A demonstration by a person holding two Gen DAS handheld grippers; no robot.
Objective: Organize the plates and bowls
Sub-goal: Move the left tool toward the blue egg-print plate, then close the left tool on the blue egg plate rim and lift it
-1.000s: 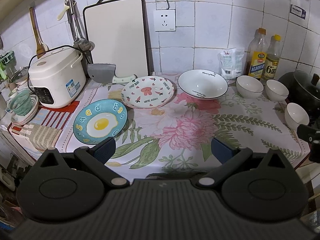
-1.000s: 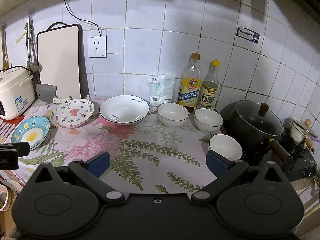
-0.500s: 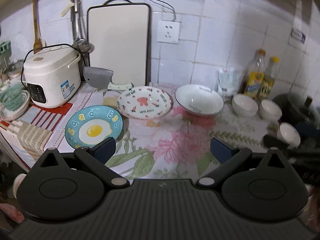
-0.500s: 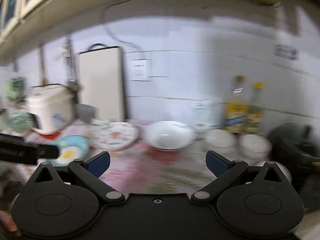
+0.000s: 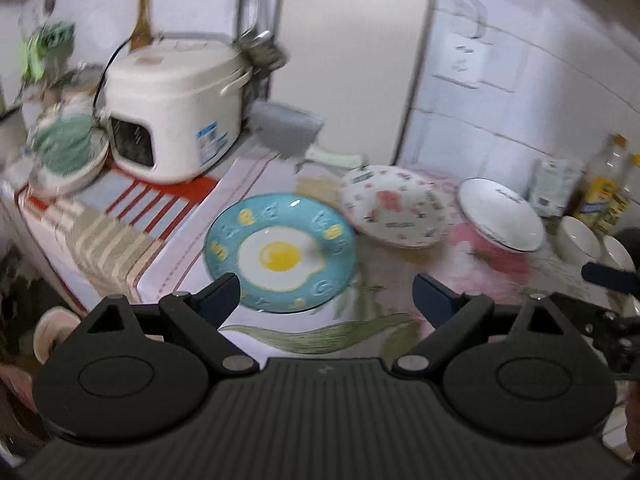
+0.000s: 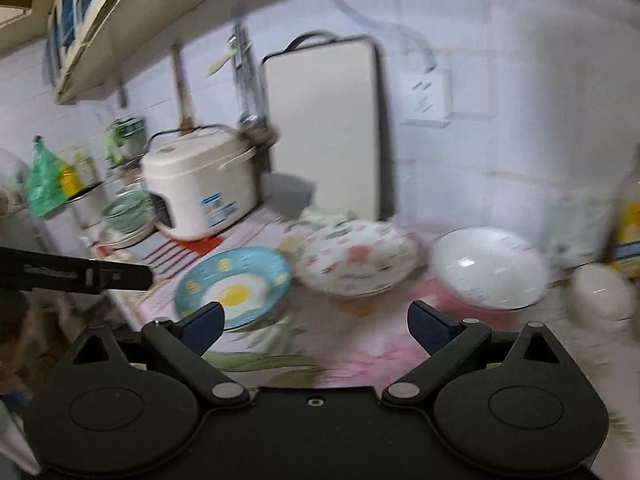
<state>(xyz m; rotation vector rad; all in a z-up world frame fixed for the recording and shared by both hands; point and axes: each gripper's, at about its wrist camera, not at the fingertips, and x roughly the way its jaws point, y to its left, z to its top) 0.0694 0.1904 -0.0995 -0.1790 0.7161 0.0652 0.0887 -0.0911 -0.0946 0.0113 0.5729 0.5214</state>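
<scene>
Two wide things fill the scene behind my fingers: the flowered cloth [image 5: 404, 280] spread over the counter, and the white cutting board [image 5: 344, 80] leaning upright against the tiled wall. Next in bulk, the white rice cooker [image 5: 176, 120] sits on the red-striped mat at the left end of the counter, its cord looping up behind it.

Then the dishes. A blue plate with a fried-egg pattern [image 5: 280, 252] lies flat on the cloth, directly ahead of my left gripper [image 5: 326, 296], closer to that gripper's left finger than to the right one. Just beside it, toward the wall, rests the pink-patterned plate [image 5: 394, 212], tilted, its near edge close to the blue rim; blur keeps me from saying whether they touch. Farther right stands the large white bowl [image 5: 500, 216], also tilted, and past it two small white bowls [image 5: 580, 240] near the oil bottles [image 5: 604, 188].

My left jaws are spread wide and closing, nothing between them, the pads clear of the blue plate. My right gripper [image 6: 316, 324] hangs above the cloth in front of the pink-patterned plate, jaws likewise wide and closing on nothing. In the right wrist view the left gripper's finger shows as a dark bar at the left edge.
</scene>
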